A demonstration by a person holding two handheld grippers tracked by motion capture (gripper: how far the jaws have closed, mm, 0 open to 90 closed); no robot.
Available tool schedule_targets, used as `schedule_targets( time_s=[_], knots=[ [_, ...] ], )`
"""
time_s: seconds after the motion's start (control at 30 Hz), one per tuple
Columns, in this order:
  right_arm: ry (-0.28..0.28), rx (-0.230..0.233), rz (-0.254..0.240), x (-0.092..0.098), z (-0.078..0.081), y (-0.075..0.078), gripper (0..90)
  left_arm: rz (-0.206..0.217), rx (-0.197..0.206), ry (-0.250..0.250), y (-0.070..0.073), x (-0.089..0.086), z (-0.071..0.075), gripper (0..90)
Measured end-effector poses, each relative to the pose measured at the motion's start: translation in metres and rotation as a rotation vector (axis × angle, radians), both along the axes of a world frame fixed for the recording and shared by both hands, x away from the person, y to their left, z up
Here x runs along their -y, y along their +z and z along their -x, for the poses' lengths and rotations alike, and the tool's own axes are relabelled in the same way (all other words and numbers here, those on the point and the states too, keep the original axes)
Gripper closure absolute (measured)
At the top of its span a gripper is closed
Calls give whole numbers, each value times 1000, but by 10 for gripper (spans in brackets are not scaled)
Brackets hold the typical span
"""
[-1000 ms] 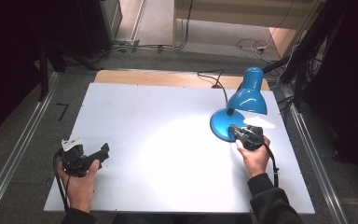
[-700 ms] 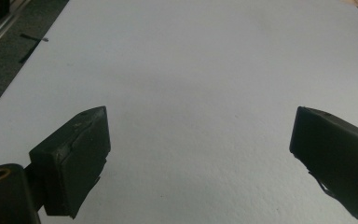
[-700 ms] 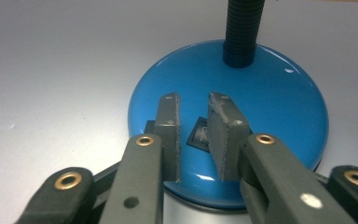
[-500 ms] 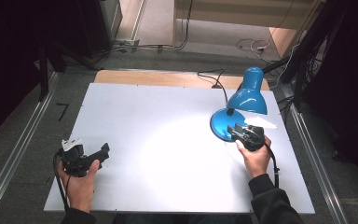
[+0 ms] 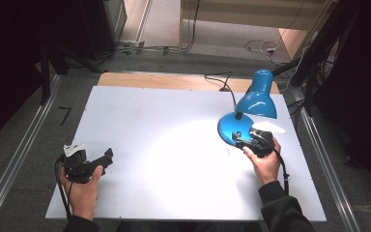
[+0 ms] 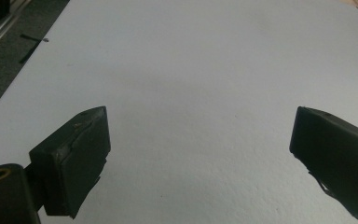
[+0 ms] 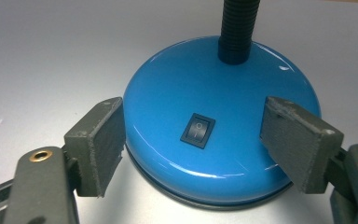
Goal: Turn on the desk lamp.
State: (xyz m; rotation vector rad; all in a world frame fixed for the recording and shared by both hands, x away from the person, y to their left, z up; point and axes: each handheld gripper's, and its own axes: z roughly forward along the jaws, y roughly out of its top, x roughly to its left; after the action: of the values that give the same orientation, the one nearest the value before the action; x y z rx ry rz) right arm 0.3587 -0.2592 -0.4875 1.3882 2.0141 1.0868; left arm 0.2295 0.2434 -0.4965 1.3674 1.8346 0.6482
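A blue desk lamp stands at the right of the white table, with its round base below its shade. It throws a bright patch on the table's middle. My right gripper is open at the base's near edge. In the right gripper view its jaws straddle the base, and the black rocker switch lies between them, untouched. My left gripper is open low at the table's left front, with bare table between its fingers.
The lamp's black gooseneck rises from the back of the base. Its cord runs off the far edge. A white scrap lies right of the base. Metal rails flank the table.
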Motion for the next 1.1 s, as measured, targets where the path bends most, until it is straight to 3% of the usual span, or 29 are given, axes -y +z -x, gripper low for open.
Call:
schedule_targets(
  time_s=[1.1],
  knots=[
    [17,-13,13,14,11,2,206,1,0,0,0,0,0,55]
  ],
)
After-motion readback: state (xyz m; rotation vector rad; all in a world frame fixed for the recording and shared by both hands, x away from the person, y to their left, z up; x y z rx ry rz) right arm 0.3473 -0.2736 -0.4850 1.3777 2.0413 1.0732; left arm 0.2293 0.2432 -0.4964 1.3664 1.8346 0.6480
